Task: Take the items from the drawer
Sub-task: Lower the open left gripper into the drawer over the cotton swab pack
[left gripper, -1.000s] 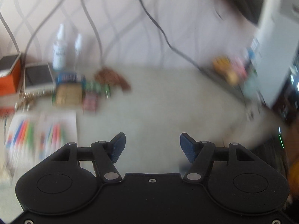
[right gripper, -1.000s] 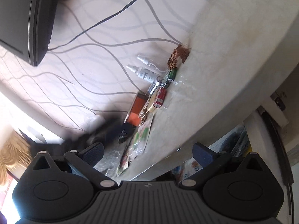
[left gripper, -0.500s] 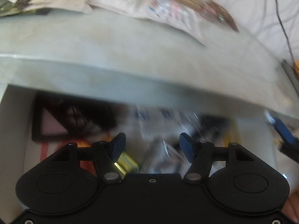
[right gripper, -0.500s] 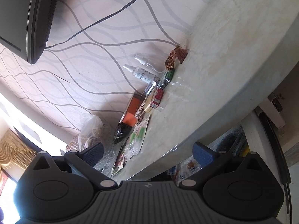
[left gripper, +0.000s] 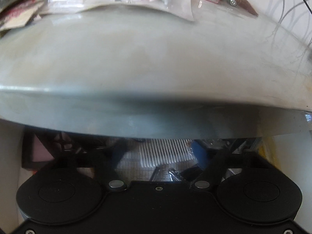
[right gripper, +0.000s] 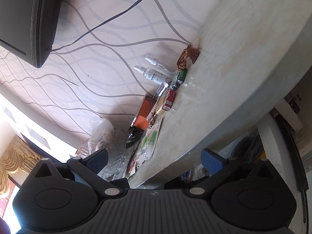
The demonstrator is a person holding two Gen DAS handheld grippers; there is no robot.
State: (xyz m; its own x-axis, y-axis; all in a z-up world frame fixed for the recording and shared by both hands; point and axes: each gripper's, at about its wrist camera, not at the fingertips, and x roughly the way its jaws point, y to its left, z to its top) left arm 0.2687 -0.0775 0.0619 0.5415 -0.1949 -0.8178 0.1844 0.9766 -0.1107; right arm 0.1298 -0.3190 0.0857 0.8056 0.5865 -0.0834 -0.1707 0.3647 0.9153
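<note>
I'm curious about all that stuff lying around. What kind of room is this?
Probably a room in someone's home. Wavy-patterned wallpaper backs a marble-look countertop strewn with household bits like spray bottles and batteries, and a dark screen hangs on the wall. An open drawer sits under the counter.

Daylight glare lower left in right view; left view blurred, drawer dim; edges fisheye-bent.

I see a pale grey marbled countertop and a pinkish wall with wavy grey lines. A white pack of cotton swabs lies in the drawer; my gripper pads are blue.
</note>
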